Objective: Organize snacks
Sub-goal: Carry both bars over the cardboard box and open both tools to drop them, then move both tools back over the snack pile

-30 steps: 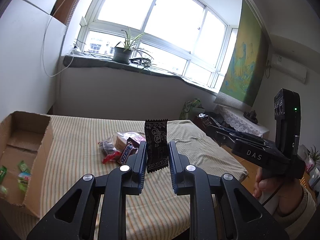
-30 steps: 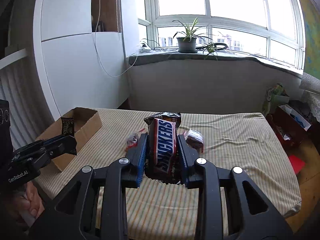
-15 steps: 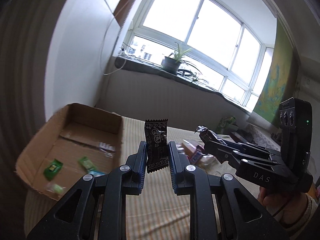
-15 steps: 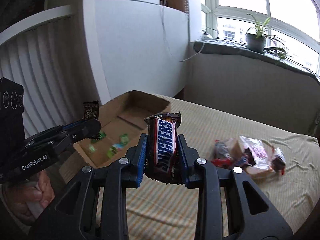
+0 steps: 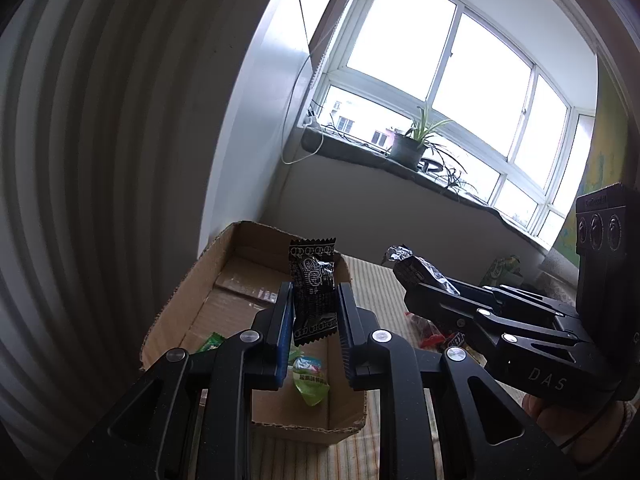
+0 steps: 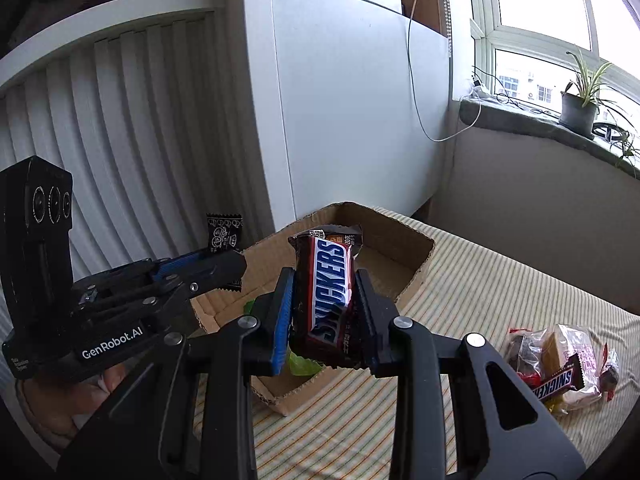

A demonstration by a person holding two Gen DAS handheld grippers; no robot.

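Cardboard box point(image 5: 176, 312) holds green candies point(image 5: 310, 380). Left hand-held gripper point(image 5: 314, 314) pinches a black packet point(image 5: 312, 280); right hand-held gripper point(image 6: 324, 312) pinches a Snickers bar point(image 6: 330, 280)

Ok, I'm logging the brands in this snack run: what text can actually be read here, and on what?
"SNICKERS": held Snickers bar in the right gripper.
"SNICKERS": second Snickers bar in the snack pile.
"GenRobot.AI": left gripper body.
"DAS": right gripper body.
Black candy packet in the left gripper: print too small to read.
Green candy in the cardboard box: characters too blurred.
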